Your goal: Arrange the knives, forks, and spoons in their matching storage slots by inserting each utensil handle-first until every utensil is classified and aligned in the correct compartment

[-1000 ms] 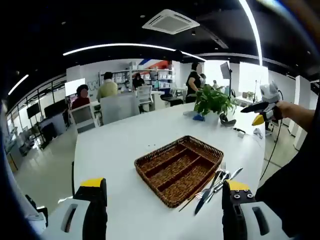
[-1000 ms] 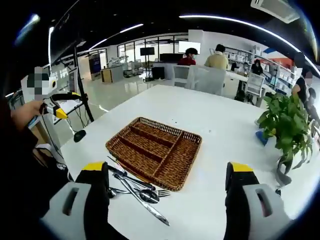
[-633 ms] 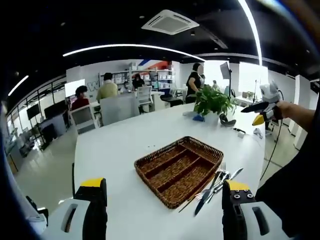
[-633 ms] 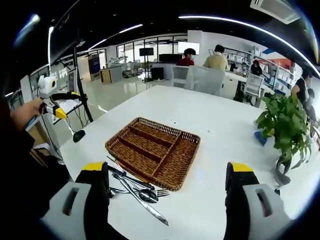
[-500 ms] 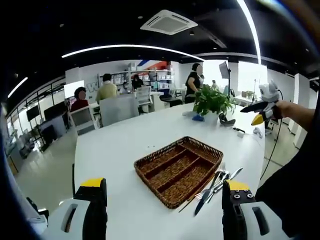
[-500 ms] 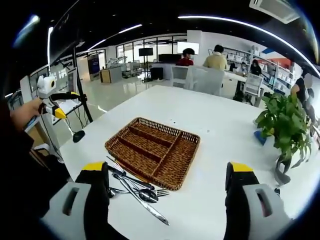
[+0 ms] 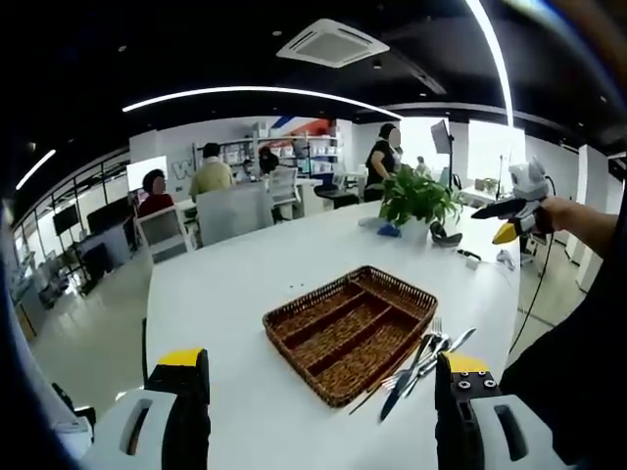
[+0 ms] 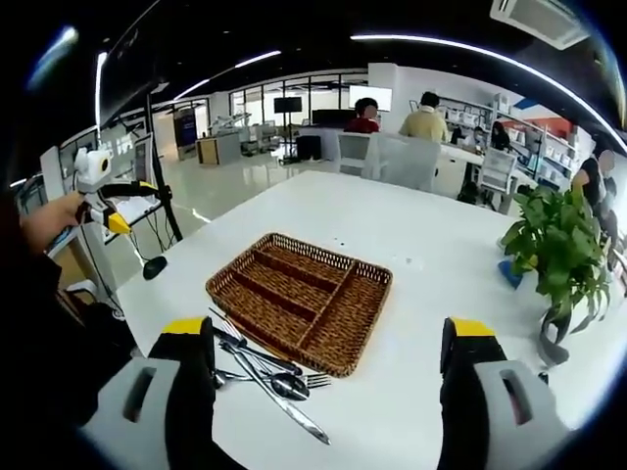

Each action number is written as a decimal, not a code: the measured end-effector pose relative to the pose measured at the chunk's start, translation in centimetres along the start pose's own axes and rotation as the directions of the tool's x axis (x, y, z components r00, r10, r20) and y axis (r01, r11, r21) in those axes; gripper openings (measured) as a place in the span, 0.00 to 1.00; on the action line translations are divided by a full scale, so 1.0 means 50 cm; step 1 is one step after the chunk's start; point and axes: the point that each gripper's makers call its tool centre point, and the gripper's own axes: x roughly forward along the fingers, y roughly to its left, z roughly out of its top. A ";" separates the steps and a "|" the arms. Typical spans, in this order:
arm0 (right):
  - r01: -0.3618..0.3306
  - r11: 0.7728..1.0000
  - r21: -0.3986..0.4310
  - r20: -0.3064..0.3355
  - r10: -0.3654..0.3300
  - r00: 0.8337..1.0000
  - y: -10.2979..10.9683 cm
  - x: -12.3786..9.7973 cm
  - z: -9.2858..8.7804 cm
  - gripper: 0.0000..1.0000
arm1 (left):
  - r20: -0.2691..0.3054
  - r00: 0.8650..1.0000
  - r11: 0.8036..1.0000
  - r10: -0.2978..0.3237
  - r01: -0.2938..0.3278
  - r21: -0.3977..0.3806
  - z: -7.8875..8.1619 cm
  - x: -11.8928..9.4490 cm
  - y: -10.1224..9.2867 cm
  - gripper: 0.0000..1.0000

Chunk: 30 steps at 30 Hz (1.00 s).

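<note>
A brown wicker cutlery tray [image 7: 351,329] [image 8: 301,298] with long compartments lies on the white round table [image 7: 245,284] [image 8: 411,245]. A loose pile of knives, forks and spoons [image 7: 423,358] [image 8: 263,373] rests on the table against the tray's near edge. My left gripper [image 7: 318,406] stands open above the table, with the tray ahead and the cutlery just inside its right finger. My right gripper [image 8: 323,392] is open too, with the cutlery by its left finger. Nothing is between either pair of fingers. Each gripper shows in the other's view [image 7: 514,211] [image 8: 103,191], held by a hand off the table.
A potted green plant [image 7: 419,196] [image 8: 558,250] stands at the table's far side, with a blue object [image 7: 389,231] [image 8: 511,272] beside it. Several people sit or stand at desks and chairs in the office behind. A light stand [image 8: 157,196] rises beside the table.
</note>
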 end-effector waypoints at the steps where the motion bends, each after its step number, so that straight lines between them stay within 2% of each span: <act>1: -0.001 1.000 0.000 0.000 0.001 1.000 0.000 0.000 0.000 0.98 | 0.000 1.000 1.000 0.000 0.000 0.000 0.000 0.000 0.000 1.00; 15: -0.022 0.999 -0.025 0.008 0.022 1.000 0.008 0.003 0.000 0.96 | -0.004 1.000 1.000 -0.005 0.005 -0.008 -0.010 0.005 -0.007 1.00; 22: -0.032 0.998 -0.050 -0.007 0.032 0.999 0.015 0.010 -0.002 0.97 | -0.011 1.000 1.000 -0.003 0.003 -0.003 -0.016 0.005 -0.010 1.00; 30: -0.035 0.998 -0.053 -0.005 0.035 0.999 0.016 0.008 0.002 0.98 | -0.003 1.000 1.000 -0.007 0.007 0.001 -0.012 0.007 -0.012 1.00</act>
